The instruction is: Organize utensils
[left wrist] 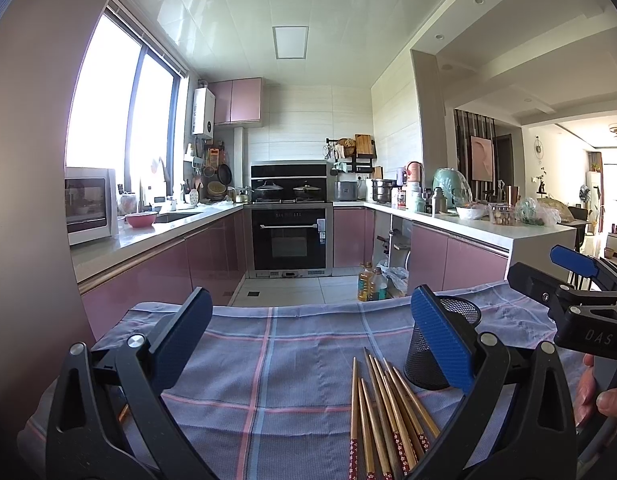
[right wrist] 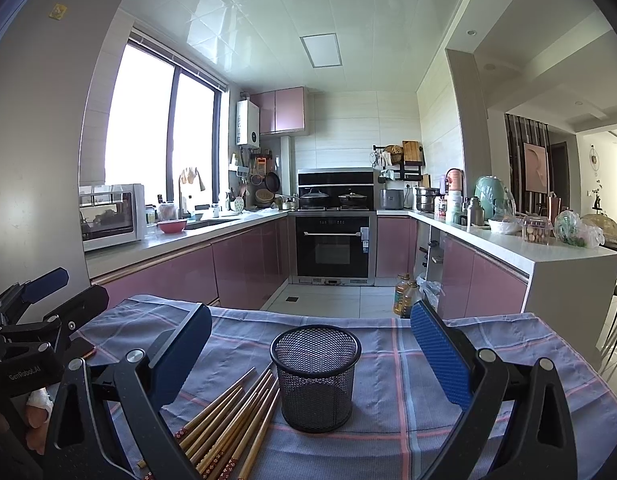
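Several wooden chopsticks with red patterned ends [left wrist: 382,412] lie in a loose bundle on the blue checked cloth [left wrist: 268,360]. In the right wrist view the chopsticks [right wrist: 232,412] lie just left of an upright, empty black mesh cup [right wrist: 315,376]. The mesh cup [left wrist: 436,344] is partly hidden behind my left gripper's right finger. My left gripper [left wrist: 312,340] is open and empty above the cloth, left of the chopsticks. My right gripper [right wrist: 312,356] is open and empty, its fingers on either side of the cup, short of it.
The cloth-covered table [right wrist: 508,340] ends at its far edge before a kitchen floor. An oil bottle [right wrist: 404,294] stands on the floor beyond. Pink cabinets and counters line both sides. The other gripper shows at the right edge [left wrist: 580,296] and at the left edge [right wrist: 32,320].
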The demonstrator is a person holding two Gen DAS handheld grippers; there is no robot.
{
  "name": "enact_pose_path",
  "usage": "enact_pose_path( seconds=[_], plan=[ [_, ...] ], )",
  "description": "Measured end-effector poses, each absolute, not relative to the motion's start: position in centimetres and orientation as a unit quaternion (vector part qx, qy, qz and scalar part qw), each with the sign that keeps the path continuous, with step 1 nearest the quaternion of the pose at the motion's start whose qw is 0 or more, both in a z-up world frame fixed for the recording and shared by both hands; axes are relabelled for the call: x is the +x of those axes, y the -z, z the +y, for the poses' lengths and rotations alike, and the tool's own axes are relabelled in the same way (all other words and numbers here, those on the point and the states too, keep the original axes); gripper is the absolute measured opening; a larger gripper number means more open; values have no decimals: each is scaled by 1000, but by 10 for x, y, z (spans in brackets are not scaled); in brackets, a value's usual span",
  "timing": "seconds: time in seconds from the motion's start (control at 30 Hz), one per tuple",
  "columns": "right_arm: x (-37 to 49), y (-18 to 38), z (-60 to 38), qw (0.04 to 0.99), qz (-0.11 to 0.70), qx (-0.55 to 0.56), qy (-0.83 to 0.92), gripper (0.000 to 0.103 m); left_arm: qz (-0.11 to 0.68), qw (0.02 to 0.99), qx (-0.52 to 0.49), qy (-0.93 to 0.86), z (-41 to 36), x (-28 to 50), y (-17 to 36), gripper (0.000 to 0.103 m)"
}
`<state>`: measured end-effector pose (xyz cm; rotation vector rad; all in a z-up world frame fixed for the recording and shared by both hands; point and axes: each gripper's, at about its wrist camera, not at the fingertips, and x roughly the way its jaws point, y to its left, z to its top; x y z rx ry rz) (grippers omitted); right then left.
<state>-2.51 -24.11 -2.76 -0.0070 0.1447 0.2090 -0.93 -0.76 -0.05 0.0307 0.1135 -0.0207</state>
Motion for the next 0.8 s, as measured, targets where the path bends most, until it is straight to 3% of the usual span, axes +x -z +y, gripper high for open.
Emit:
enact_pose_path(
  seconds=[0.8],
  plan=[
    [-25,28,-242,992,74,-2,-104,96,61,998,16,13,-8,-8,6,98]
  ],
)
